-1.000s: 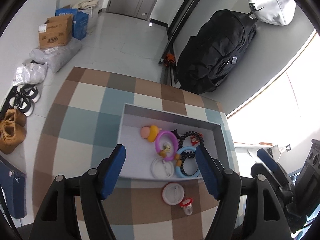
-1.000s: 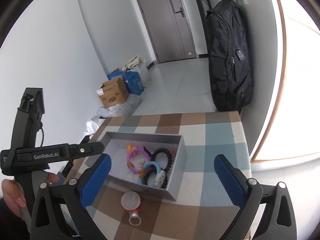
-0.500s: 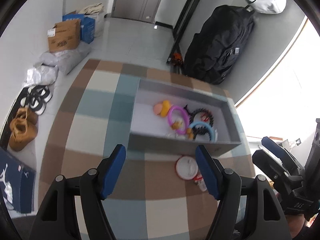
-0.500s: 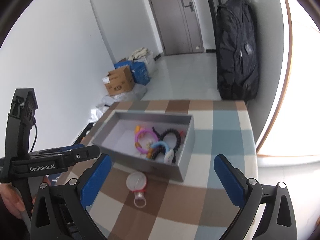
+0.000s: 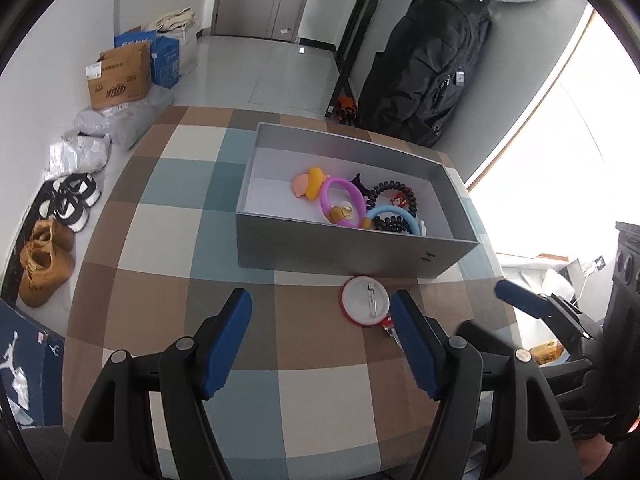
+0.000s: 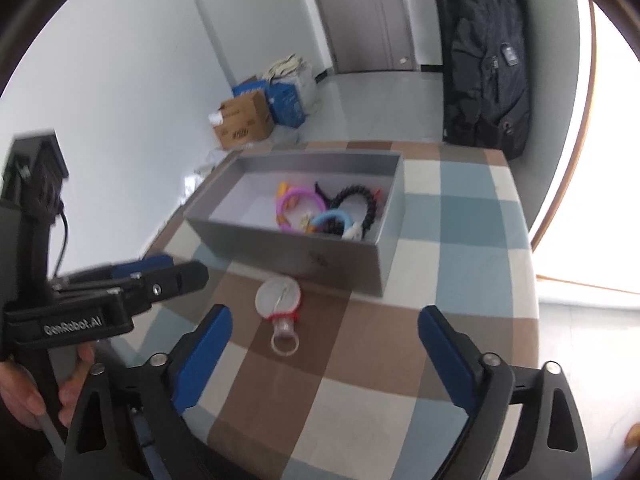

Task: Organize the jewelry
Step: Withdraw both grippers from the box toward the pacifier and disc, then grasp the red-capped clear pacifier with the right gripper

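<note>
A grey open box (image 5: 352, 256) (image 6: 288, 248) stands on the checked tablecloth. Inside lie a purple ring (image 5: 342, 200) (image 6: 298, 200), a blue ring (image 5: 394, 216) (image 6: 334, 218), a black coiled bracelet (image 5: 394, 194) (image 6: 356, 196) and an orange-pink piece (image 5: 308, 184). A round white badge (image 5: 366, 300) (image 6: 279, 295) lies on the cloth in front of the box, with a small clear ring with red trim (image 6: 285, 336) beside it. My left gripper (image 5: 320, 340) is open and empty, low over the cloth left of the badge. My right gripper (image 6: 320, 356) is open and empty, with the small ring just ahead of it.
The table's right edge is near a bright window. A black backpack (image 5: 428, 76) (image 6: 486, 60) stands behind the table. Cardboard and blue boxes (image 5: 120, 76), bags and shoes (image 5: 46, 264) lie on the floor to the left.
Both grippers have drawn back and down from over the box toward the table's near side. The badge and small ring now lie closer ahead. Both stay open.
</note>
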Demonstrator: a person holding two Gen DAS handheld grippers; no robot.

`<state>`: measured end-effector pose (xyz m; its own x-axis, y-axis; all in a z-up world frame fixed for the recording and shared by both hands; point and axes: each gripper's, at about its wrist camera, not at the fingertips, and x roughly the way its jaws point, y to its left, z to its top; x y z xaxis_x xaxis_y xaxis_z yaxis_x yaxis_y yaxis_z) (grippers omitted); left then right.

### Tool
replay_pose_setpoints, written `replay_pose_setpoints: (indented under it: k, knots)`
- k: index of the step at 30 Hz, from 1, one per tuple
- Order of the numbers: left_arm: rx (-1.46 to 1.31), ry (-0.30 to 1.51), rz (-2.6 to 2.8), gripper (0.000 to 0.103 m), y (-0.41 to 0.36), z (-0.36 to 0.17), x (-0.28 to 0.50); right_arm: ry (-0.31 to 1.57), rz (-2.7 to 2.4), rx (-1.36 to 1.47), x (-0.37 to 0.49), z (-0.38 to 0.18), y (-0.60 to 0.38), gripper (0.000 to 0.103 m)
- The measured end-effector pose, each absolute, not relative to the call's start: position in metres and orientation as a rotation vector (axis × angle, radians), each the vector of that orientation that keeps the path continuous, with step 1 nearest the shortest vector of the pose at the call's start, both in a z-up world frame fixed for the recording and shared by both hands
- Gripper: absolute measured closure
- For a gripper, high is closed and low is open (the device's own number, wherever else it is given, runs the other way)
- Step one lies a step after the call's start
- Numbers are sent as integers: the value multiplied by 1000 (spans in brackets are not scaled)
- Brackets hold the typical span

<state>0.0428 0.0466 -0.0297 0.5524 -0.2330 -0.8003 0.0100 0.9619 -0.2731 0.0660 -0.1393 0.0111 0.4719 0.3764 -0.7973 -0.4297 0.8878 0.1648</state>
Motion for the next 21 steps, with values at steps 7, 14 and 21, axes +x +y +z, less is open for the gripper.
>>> replay_pose_setpoints:
  k: [7, 14, 21]
  knots:
    - [-222, 948, -147, 35, 48, -25, 34, 1039, 548, -65, 68, -6, -127, 36]
    - [-247, 961, -137, 35, 56, -28, 36, 1076, 580, -86, 66, -15, -113, 43]
    - [-271, 966, -138, 35, 59, -27, 38, 1114, 582, -73, 73, -20, -108, 57]
